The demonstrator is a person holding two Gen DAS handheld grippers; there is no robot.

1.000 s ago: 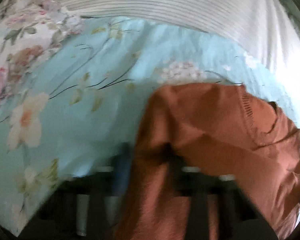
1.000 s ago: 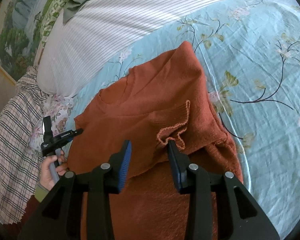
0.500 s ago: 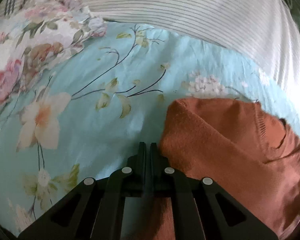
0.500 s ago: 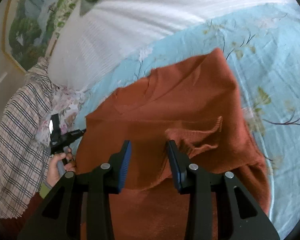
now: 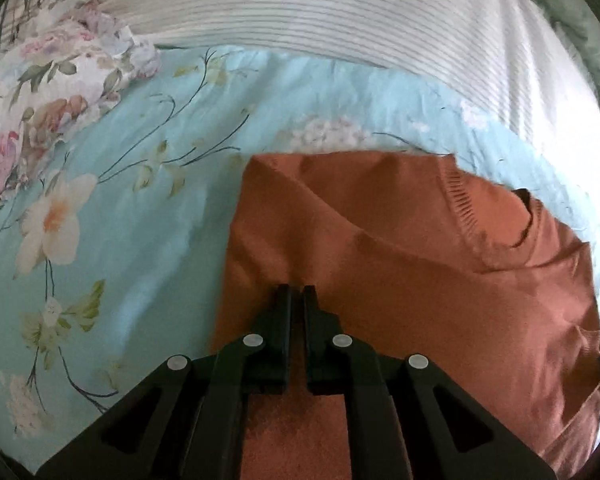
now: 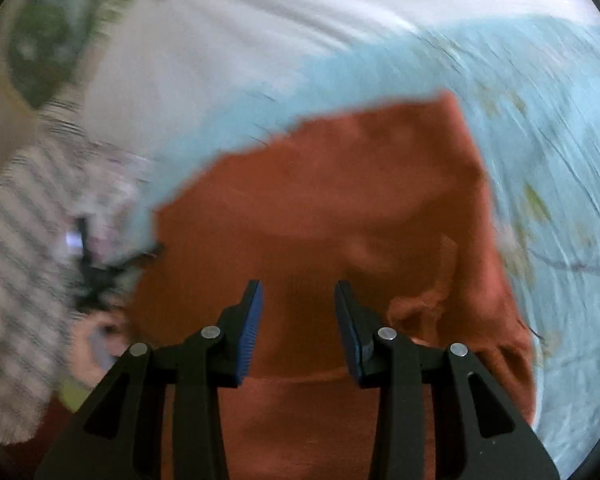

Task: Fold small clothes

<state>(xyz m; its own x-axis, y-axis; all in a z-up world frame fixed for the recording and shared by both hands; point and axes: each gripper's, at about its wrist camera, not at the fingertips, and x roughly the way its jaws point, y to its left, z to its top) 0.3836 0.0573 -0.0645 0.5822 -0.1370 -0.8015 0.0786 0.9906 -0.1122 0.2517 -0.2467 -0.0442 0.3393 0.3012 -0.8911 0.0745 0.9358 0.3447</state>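
An orange knitted sweater (image 5: 420, 264) lies on the light blue floral bedsheet (image 5: 140, 240), its neckline (image 5: 528, 220) to the right in the left wrist view. My left gripper (image 5: 296, 292) hovers over the sweater's left part, jaws shut with only a thin slit and no fabric visibly pinched. The right wrist view is blurred. There my right gripper (image 6: 298, 296) stands open above the sweater (image 6: 340, 200), its blue pads bare. A folded-in sleeve cuff (image 6: 420, 304) lies just right of it. The left gripper (image 6: 100, 276) and the hand (image 6: 96, 340) holding it show as a smear at the sweater's left edge.
A white striped quilt (image 5: 340, 12) bounds the far side of the sheet. A floral cloth (image 5: 40, 100) lies at the left and a green cloth (image 5: 580, 40) at the far right. A checked fabric (image 6: 20, 240) lies left of the sweater. Bare sheet (image 6: 540, 120) stretches to the right.
My left gripper's jaws closed beside the sweater's edge, then shifted from the sheet onto its left part. The right gripper drifted over the sweater, still open, and its view has turned blurry.
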